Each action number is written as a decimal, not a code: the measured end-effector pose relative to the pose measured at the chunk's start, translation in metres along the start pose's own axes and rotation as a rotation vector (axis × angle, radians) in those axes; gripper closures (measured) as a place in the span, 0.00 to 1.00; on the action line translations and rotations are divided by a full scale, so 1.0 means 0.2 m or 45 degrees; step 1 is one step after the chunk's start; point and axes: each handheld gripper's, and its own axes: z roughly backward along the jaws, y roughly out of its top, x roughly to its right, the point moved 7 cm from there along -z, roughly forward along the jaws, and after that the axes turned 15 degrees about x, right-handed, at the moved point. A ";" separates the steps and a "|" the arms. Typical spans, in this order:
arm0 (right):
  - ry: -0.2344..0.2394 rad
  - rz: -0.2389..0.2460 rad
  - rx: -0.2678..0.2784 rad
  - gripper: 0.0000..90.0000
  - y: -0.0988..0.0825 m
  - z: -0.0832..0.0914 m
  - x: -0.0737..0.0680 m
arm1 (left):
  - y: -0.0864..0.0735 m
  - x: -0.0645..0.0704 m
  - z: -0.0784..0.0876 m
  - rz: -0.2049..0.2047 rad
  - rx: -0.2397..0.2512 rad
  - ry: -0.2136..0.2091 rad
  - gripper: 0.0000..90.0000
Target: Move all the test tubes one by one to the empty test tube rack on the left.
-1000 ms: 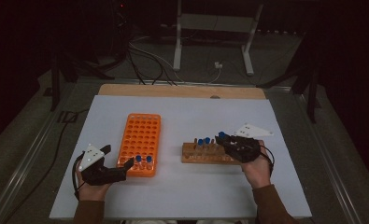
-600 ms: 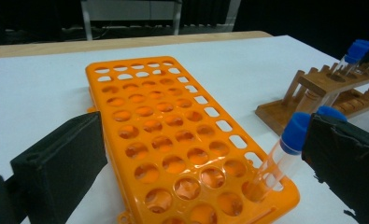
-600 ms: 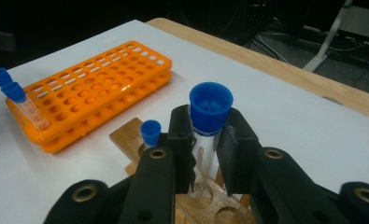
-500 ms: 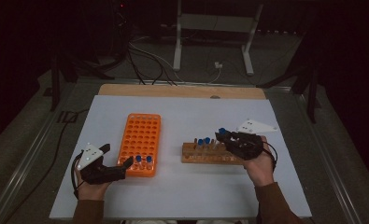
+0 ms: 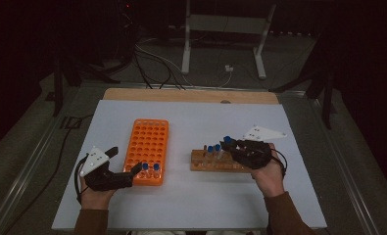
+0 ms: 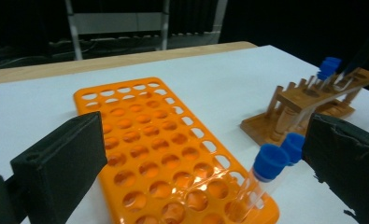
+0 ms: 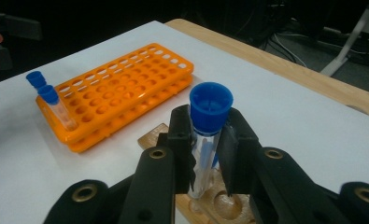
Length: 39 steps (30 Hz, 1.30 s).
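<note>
High view, right gripper [image 5: 229, 143] jaws clamped on blue-capped tube [image 7: 205, 140], left gripper [image 5: 127, 159] jaws apart at orange rack [image 5: 147, 147] edge.

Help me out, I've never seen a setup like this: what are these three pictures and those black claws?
A person sits at a white table holding a hand-operated gripper in each hand. One camera looks down from above; one rides on each gripper. On the table lie an orange rack with two blue-capped tubes and a wooden rack with more. The right gripper is shut on a tube above the wooden rack. The left gripper waits open at the orange rack.
</note>
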 end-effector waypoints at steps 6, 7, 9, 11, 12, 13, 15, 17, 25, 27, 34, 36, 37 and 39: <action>0.025 -0.005 0.008 0.85 0.01 -0.02 -0.04 | 0.02 0.01 -0.02 -0.025 0.023 -0.037 0.01; 0.028 -0.005 0.008 0.85 0.01 -0.02 -0.04 | 0.03 0.02 -0.02 -0.030 0.028 -0.047 0.01; 0.037 -0.006 0.008 0.85 0.01 -0.03 -0.06 | 0.04 0.02 -0.03 -0.044 0.034 -0.052 0.01; 0.048 -0.002 0.008 0.85 0.01 -0.05 -0.07 | 0.05 0.03 -0.05 -0.049 0.046 -0.059 0.01; 0.051 -0.001 0.007 0.85 0.01 -0.05 -0.08 | 0.06 0.03 -0.05 -0.055 0.049 -0.061 0.01; 0.056 0.000 0.008 0.85 0.01 -0.06 -0.09 | 0.06 0.03 -0.06 -0.054 0.054 -0.064 0.01; 0.065 0.005 0.009 0.85 0.02 -0.07 -0.10 | 0.07 0.03 -0.07 -0.053 0.061 -0.068 0.01; 0.075 0.005 0.012 0.85 0.03 -0.08 -0.12 | 0.07 0.03 -0.07 -0.054 0.061 -0.064 0.01; 0.114 -0.002 0.018 0.85 0.06 -0.15 -0.17 | 0.07 0.03 -0.07 -0.048 0.062 -0.054 0.01; 0.122 -0.001 0.023 0.85 0.07 -0.17 -0.18 | 0.06 0.03 -0.07 -0.053 0.060 -0.048 0.01; 0.152 0.009 0.039 0.85 0.11 -0.26 -0.24 | 0.07 0.04 -0.07 -0.053 0.062 -0.045 0.01; 0.163 0.010 0.041 0.85 0.12 -0.28 -0.26 | 0.07 0.03 -0.08 -0.051 0.059 -0.041 0.01; 0.169 0.012 0.043 0.85 0.13 -0.30 -0.27 | 0.07 0.03 -0.08 -0.050 0.056 -0.041 0.01; 0.180 0.019 0.041 0.85 0.14 -0.32 -0.29 | 0.06 0.03 -0.08 -0.049 0.052 -0.042 0.01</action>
